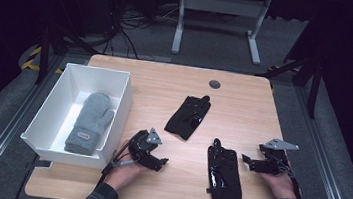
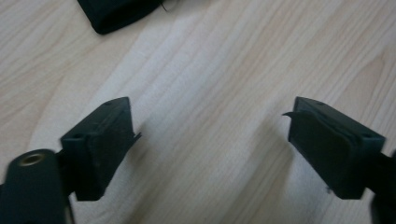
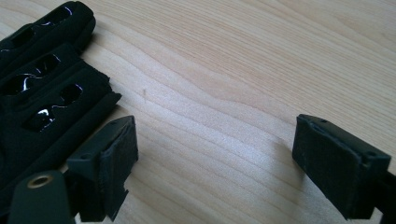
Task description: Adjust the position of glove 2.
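Nearest the person's edge of the counter, two hands each carry a tool, both resting low over the wood. On the left side, the left tool has its jaws spread wide with nothing between them; the left gripper view shows only bare wood grain in the gap, and the cuff end of a black glove at the top edge. On the right side, the right tool also stands wide open and holds nothing, its tips pointing toward the near black glove. That glove lies flat on the counter between the two tools, just beside the right tool's tips; in the right gripper view its shiny-patched fabric lies close against the outside of the left-hand jaw, whether touching I cannot tell, and none of it sits between the pads. Farther back, near the middle of the counter, lies a second black glove, well apart from both tools. Along the left edge stands a white bin holding a grey mitten.
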`<state>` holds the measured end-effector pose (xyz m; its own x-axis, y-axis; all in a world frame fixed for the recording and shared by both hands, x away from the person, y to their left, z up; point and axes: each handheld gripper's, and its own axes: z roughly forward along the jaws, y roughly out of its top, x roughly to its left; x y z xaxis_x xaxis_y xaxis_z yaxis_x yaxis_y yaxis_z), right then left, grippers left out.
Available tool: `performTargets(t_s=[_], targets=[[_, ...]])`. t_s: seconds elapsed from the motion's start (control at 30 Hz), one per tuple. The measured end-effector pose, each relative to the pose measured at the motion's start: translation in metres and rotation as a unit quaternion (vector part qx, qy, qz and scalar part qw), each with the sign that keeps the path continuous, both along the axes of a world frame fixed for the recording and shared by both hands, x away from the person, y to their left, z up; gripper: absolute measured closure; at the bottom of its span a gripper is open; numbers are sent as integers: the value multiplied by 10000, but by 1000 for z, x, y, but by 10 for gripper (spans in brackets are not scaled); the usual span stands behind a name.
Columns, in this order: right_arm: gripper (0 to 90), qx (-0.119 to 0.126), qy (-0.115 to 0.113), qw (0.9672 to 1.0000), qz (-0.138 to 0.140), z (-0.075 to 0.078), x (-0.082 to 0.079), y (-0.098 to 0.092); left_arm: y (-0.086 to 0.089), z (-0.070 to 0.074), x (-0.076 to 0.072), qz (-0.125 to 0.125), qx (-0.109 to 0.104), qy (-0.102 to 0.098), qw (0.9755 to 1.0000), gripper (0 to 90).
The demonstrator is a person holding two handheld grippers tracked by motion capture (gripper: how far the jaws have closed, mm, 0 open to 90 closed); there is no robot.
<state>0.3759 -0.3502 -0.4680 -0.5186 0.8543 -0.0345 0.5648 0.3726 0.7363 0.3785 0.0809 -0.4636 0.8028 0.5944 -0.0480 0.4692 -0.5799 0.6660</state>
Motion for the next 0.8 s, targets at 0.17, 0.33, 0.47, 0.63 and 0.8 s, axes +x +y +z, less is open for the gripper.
performTargets(t_s=[0.17, 0.33, 0.47, 0.63, 0.8], targets=[[143, 4, 6, 10000, 11, 0, 0, 0, 0, 15, 9, 22, -235, -18, 9997, 397], [143, 9, 10, 10000, 14, 0, 0, 0, -4, 25, 24, -15, -459, 65, 9989, 662], [143, 8, 11, 10000, 16, 0, 0, 0, -9, 28, 40, -110, -615, 117, 9980, 830], [143, 11, 12, 10000, 17, 0, 0, 0, -18, 29, 59, -174, -552, 144, 9982, 900], [143, 14, 14, 10000, 21, 0, 0, 0, -30, 34, 83, -180, -488, 87, 9986, 900]])
